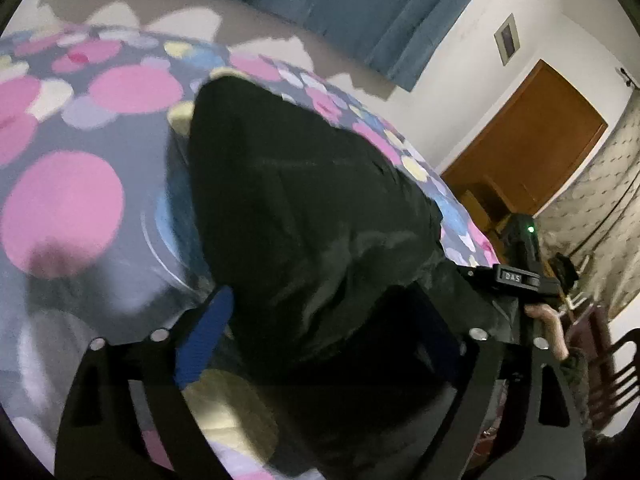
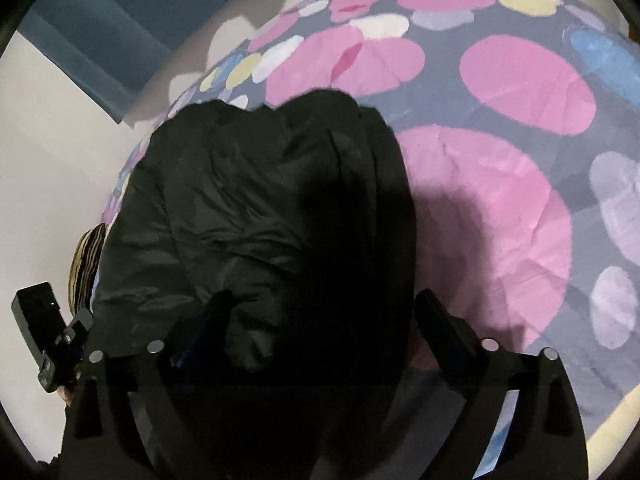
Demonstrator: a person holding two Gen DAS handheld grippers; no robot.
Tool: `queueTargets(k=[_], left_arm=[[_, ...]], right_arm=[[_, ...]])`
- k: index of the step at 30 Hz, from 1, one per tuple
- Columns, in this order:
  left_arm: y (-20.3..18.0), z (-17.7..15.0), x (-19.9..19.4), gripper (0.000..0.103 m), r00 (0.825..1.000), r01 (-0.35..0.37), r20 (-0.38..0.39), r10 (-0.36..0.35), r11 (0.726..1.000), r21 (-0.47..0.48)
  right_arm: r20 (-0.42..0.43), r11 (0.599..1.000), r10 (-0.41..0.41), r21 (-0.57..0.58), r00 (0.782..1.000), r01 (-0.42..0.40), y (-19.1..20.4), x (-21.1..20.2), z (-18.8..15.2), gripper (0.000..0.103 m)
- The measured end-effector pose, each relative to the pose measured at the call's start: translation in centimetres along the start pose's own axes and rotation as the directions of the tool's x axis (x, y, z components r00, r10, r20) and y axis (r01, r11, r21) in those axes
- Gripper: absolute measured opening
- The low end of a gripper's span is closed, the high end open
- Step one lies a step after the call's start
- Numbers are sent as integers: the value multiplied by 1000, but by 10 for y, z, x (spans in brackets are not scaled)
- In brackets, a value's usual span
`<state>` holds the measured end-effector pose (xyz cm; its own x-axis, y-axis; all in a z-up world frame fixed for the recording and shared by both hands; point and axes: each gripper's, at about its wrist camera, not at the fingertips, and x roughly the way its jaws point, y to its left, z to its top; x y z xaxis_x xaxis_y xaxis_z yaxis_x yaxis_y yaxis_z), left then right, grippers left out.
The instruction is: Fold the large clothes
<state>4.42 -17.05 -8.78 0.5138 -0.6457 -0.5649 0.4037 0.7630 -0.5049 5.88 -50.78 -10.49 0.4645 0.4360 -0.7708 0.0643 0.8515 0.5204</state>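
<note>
Black jacket point(image 1: 304, 216) lies bunched on a bed, on a bedspread point(image 1: 68, 200) w/ big pink, lilac, yellow & blue circles on grey. Nearest the left wrist cam: left gripper point(image 1: 326, 316) jaws spread wide, released; blue pad of one finger point(image 1: 204, 340) at 7 o'clock sits just beside the jacket's lower edge, the other finger at 5 o'clock mostly lost against dark fabric. Jacket fabric lies between the fingers, but pads aren't pressing it. Right wrist cam, near field: right gripper point(image 2: 320, 320) also spread wide, not gripping; one finger point(image 2: 208, 320) at 7 o'clock over the jacket point(image 2: 256, 208), the other at 5 o'clock over a pink circle of the bedspread point(image 2: 520, 88), shadowed. Jacket fills centre & left of that view, rumpled, shiny, folds running toward 12. Mid-distance in left view, at 3–4 o'clock: the right gripper's body point(image 1: 524, 264) w/ a green light, a person's fingers point(image 1: 552, 328) wrapped below it. In right view at 8 o'clock: the left gripper's body point(image 2: 40, 328). Farther off, left view: wooden door point(image 1: 532, 148) at 2 o'clock, blue curtain point(image 1: 360, 12) at 12, white wall, dark chair at 4.
</note>
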Motion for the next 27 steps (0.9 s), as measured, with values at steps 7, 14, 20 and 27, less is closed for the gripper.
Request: queueTargets(k=[7, 14, 20, 27], left_arm=[[1, -2, 11, 100, 1000, 24, -13, -25, 999, -32], [-4, -4, 12, 99, 1000, -3, -13, 3, 1000, -5], [-1, -4, 10, 98, 1000, 2, -14, -2, 1000, -20], [3, -5, 3, 94, 1000, -6, -4, 6, 1000, -23]], right_arm=[[4, 997, 66, 25, 998, -66, -8, 13, -7, 99], [9, 997, 76, -24, 997, -76, 7, 17, -9, 95], [26, 996, 87, -35, 996, -86, 13, 18, -9, 95], [38, 995, 72, -70, 997, -69, 30, 19, -8, 92]])
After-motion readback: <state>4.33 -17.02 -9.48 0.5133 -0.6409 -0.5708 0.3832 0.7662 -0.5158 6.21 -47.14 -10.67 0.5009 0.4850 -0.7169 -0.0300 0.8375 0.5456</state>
